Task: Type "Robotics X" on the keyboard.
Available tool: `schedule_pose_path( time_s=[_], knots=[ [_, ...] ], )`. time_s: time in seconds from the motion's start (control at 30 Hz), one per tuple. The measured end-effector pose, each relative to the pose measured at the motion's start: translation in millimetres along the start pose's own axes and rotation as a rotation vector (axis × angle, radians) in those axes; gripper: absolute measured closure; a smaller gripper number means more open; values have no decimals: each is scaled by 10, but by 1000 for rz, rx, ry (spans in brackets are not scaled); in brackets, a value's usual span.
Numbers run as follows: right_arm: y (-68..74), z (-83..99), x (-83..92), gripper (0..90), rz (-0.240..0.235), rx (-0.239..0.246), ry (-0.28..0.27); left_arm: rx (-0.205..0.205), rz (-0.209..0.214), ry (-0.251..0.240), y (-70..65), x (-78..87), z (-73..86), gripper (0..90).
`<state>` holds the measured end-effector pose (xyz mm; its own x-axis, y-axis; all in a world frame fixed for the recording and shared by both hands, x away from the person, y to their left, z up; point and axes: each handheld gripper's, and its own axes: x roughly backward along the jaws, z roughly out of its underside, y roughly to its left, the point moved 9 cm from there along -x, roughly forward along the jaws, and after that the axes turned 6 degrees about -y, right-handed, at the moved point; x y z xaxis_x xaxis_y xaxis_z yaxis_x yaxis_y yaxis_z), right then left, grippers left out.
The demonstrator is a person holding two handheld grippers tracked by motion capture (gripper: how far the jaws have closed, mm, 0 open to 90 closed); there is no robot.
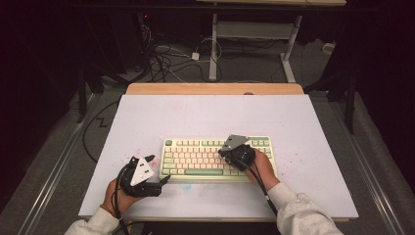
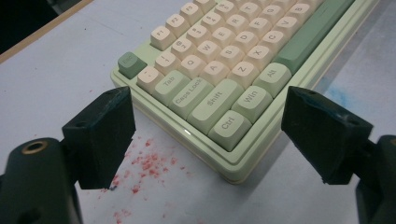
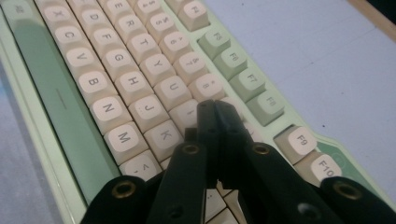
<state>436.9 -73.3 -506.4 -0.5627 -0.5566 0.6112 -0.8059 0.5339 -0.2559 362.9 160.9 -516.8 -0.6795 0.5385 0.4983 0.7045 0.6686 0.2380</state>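
One green-and-cream keyboard (image 1: 218,159) lies on one table (image 1: 147,117). Two grippers: the right gripper (image 3: 215,108) clenched empty over its keys, the left gripper (image 2: 208,135) released at its near-left corner.

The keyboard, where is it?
In the high view the keyboard lies near the middle of the white table, with the left gripper beside its left end and the right gripper over its keys.

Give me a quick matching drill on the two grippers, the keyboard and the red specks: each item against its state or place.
1. left gripper
2. right gripper
3. keyboard
4. red specks

a. pale green case, cream keys
b. fingers shut, tips over the keys
c. fingers wide apart, nothing between them
d. scattered on the table by the keyboard's corner

Pairs: 1-c, 2-b, 3-a, 4-d
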Motion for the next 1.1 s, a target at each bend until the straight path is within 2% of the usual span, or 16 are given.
schedule_pose_path(
  time_s=[0.17, 0.37, 0.57, 0.73, 0.9, 0.97, 1.1],
  knots=[
    [-2, -67, 111, 900, -1, -17, -71, -1, 7, -11, -4, 9, -14, 165],
    [2, -118, 255, 900, 8, -28, -126, -3, 6, -8, -6, 5, -15, 166],
    [15, -162, 401, 838, 8, -37, -183, -4, 7, -9, 1, 7, -16, 166],
    [5, -173, 501, 811, 14, -38, -208, -5, 2, -9, 14, 10, -17, 166],
    [4, -149, 560, 782, 20, -46, -209, -7, 4, -8, 7, 8, -21, 166],
    [5, -143, 586, 762, 23, -44, -210, -11, -8, -1, 19, 15, -19, 167],
    [0, -136, 630, 752, 28, -43, -217, 4, -19, -6, 51, 36, -18, 169]
  ],
)
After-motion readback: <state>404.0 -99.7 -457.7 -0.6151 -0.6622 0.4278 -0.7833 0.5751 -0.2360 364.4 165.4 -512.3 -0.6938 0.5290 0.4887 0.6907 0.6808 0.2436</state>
